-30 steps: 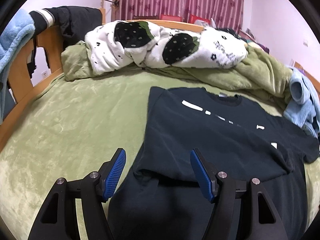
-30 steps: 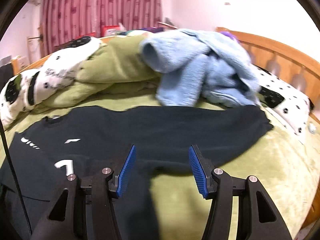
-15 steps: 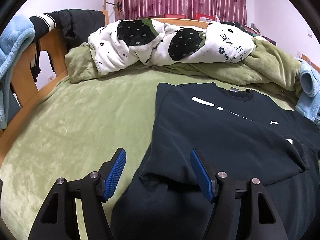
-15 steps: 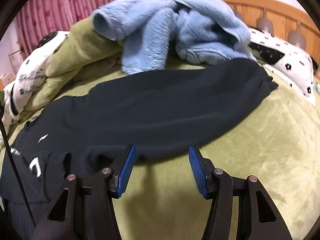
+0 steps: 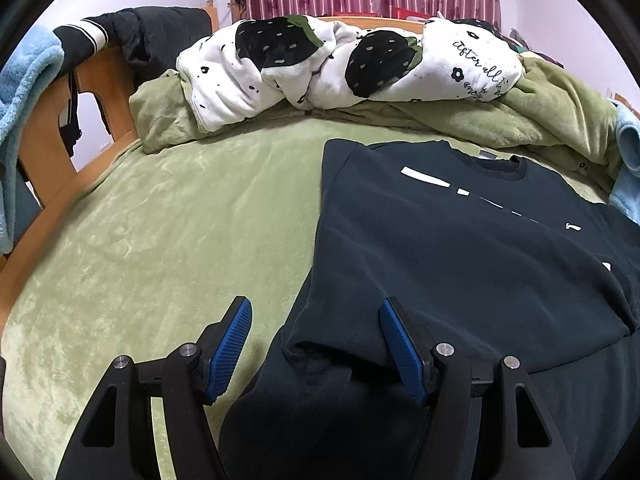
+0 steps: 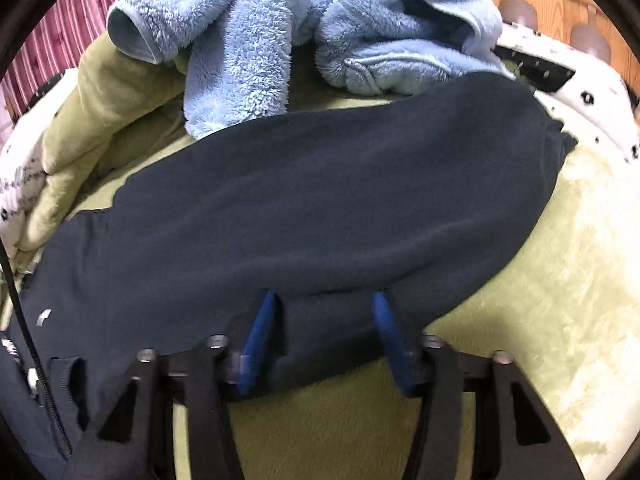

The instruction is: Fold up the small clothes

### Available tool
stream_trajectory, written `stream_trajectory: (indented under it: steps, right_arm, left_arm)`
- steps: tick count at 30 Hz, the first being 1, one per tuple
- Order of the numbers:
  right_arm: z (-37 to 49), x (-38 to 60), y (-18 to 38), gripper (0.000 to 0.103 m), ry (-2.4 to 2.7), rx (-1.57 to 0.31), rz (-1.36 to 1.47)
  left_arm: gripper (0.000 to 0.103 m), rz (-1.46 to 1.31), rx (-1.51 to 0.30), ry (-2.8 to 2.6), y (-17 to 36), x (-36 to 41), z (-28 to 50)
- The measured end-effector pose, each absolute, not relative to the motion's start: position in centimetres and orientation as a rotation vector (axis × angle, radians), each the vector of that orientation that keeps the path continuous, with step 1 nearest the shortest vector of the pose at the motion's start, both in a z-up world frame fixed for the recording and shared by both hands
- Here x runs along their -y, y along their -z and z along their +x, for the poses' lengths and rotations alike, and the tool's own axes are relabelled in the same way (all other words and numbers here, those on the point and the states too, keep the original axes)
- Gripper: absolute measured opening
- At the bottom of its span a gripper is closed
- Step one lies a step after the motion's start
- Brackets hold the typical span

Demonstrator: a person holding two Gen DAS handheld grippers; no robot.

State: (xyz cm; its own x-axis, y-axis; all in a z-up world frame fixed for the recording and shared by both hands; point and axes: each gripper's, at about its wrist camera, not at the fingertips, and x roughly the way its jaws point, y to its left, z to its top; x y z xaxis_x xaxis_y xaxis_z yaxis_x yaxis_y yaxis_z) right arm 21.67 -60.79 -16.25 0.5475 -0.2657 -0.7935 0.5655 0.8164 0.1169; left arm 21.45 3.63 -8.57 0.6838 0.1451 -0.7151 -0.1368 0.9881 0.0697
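Note:
A dark navy long-sleeved shirt point(image 5: 440, 240) with white chest marks lies flat on the green bed cover. Its left sleeve is folded across the body. My left gripper point(image 5: 314, 308) hovers open over the shirt's left edge, where a fold of cloth lies between the blue pads point(image 5: 232, 340) without touching them. In the right wrist view the other sleeve point(image 6: 340, 208) stretches out to the right. My right gripper point(image 6: 324, 298) is down on that sleeve's near edge. Its jaws are closing with the cloth between them, and the pads point(image 6: 256, 340) do not clearly press it.
A white strawberry-print blanket point(image 5: 340, 64) and a bunched green cover point(image 5: 540, 116) lie behind the shirt. A fluffy light blue garment point(image 6: 288, 32) rests just beyond the sleeve. A wooden bed frame point(image 5: 44, 184) with clothes hung over it runs along the left. Bare green cover point(image 5: 140, 240) spreads left of the shirt.
The right gripper moved down and forward onto the outstretched sleeve, and its jaws came closer together around the sleeve's edge. The left gripper sank slightly toward the shirt's left edge, jaws unchanged.

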Motion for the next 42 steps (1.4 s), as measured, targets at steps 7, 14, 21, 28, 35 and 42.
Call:
stream_trajectory:
  steps: [7, 14, 21, 28, 35, 42]
  right_arm:
    - [20.3, 60.9, 14.5, 0.002, 0.473, -0.778, 0.381]
    - [19.1, 56.1, 6.6, 0.002, 0.473, -0.627, 0.303]
    - [18.8, 48.9, -0.6, 0.002, 0.330, -0.529, 0.329]
    - [20.0, 37.3, -2.7, 0.002, 0.123, -0.554, 0.249]
    - [22.5, 28.6, 1.8, 0.000, -0.041, -0.695, 0.216]
    - [22.7, 24.9, 5.4, 0.000, -0.074, -0.789, 0.134]
  left_arm:
    - [0.065, 0.005, -0.797, -0.136, 7.5, -3.5, 21.1]
    - [0.065, -0.042, -0.790, -0.106, 5.6, -4.5, 20.2]
    - [0.065, -0.017, -0.721, -0.104, 3.4, -5.2, 19.1]
    - [0.065, -0.151, -0.769, -0.081, 3.9, -7.7, 19.1]
    - [0.065, -0.163, -0.777, -0.076, 4.2, -8.5, 18.9]
    - [0.065, -0.167, -0.785, -0.070, 4.2, -8.6, 18.7]
